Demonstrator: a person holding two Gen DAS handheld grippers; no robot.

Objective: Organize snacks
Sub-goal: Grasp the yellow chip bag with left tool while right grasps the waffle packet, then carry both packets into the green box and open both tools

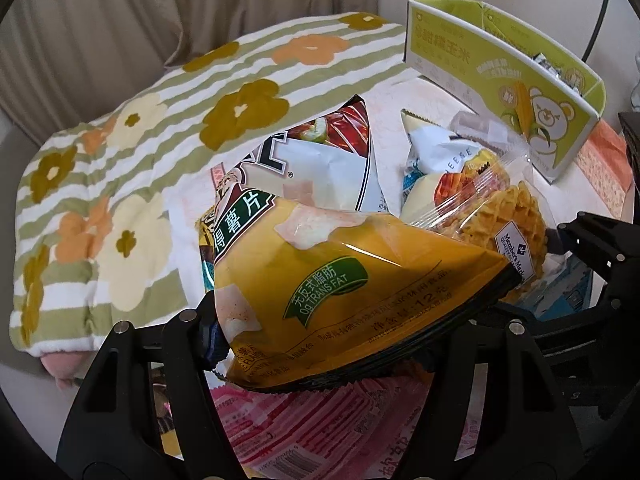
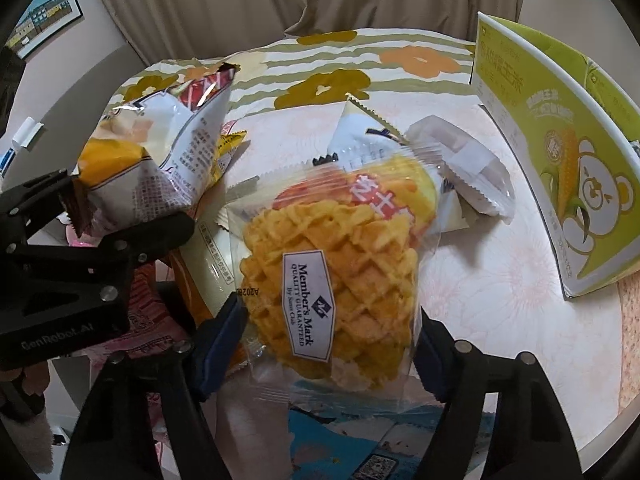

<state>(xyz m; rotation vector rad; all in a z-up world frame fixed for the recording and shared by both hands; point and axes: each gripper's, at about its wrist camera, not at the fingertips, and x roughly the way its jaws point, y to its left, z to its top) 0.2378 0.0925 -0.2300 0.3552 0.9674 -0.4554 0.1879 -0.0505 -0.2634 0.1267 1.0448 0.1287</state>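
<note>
My left gripper (image 1: 320,344) is shut on a yellow potato chip bag (image 1: 340,280) and holds it above the table; the bag also shows in the right wrist view (image 2: 120,164). My right gripper (image 2: 332,344) is shut on a clear Member's Mark packet of lattice crisps (image 2: 332,272), also seen in the left wrist view (image 1: 500,220). A white and red chip bag (image 1: 320,160) and a white cheese snack packet (image 1: 432,156) lie on the table behind. A green corn box (image 1: 500,80) stands open at the right, and also shows in the right wrist view (image 2: 560,152).
A floral striped cloth (image 1: 140,140) covers the far left of the round table (image 2: 500,300). A pink packet (image 1: 340,420) lies under the left gripper. A clear wrapped snack (image 2: 468,164) lies near the box. Curtains hang behind.
</note>
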